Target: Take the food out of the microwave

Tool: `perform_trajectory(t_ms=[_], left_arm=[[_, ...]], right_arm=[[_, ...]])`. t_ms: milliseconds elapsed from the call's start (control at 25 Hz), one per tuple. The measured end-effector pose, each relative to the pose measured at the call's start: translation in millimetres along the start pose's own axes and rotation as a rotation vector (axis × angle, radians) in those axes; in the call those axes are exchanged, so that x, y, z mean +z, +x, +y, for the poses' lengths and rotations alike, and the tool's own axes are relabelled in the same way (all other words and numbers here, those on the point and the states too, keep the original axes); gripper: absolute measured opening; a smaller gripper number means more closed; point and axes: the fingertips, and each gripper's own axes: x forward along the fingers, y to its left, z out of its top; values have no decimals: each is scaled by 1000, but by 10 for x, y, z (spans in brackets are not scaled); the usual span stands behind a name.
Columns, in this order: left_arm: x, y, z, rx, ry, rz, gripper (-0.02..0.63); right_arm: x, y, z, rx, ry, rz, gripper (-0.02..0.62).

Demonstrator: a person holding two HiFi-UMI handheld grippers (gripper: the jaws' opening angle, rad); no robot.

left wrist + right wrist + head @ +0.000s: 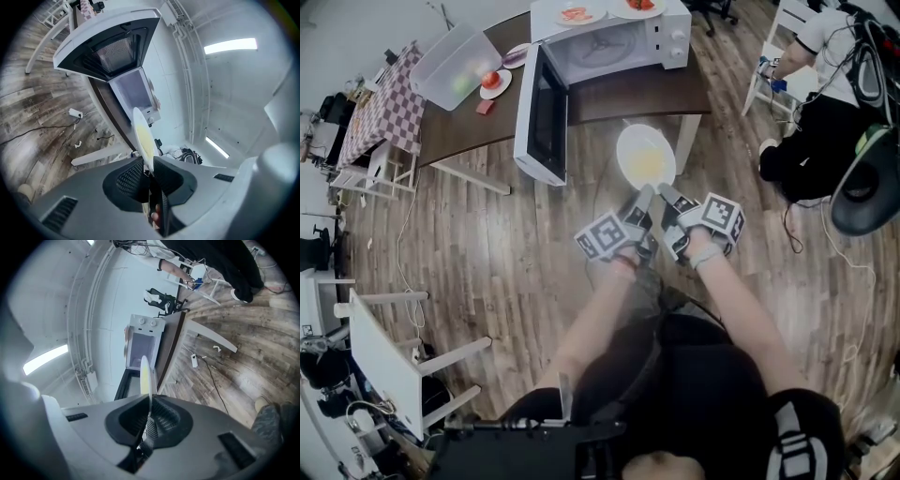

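Observation:
A white plate [645,156] with yellow food hangs over the floor, just in front of the brown table [619,96]. Both grippers hold its near rim. My left gripper [643,199] is shut on the rim's left part and my right gripper [668,197] on its right part. In the left gripper view the plate [142,136] shows edge-on, pinched between the jaws of the left gripper [149,165]. The right gripper view shows the plate [145,375] edge-on too, clamped by the right gripper [148,409]. The white microwave [614,42] stands behind on the table, its door [541,114] swung wide open to the left.
Two plates with red food [579,13] sit on top of the microwave. A clear plastic bin [455,64] and a plate with a tomato [494,82] are on the table's left. A person [825,103] sits at the right; a white chair [398,352] stands at the lower left.

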Motion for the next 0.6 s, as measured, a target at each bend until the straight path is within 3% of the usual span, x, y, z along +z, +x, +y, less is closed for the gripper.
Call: perform_trajectory(t_ms=[600], left_arm=[[-473,-412,-116,15,-4,-15,67]], right_arm=[[-351,-522,-99,-3,11,25,18]])
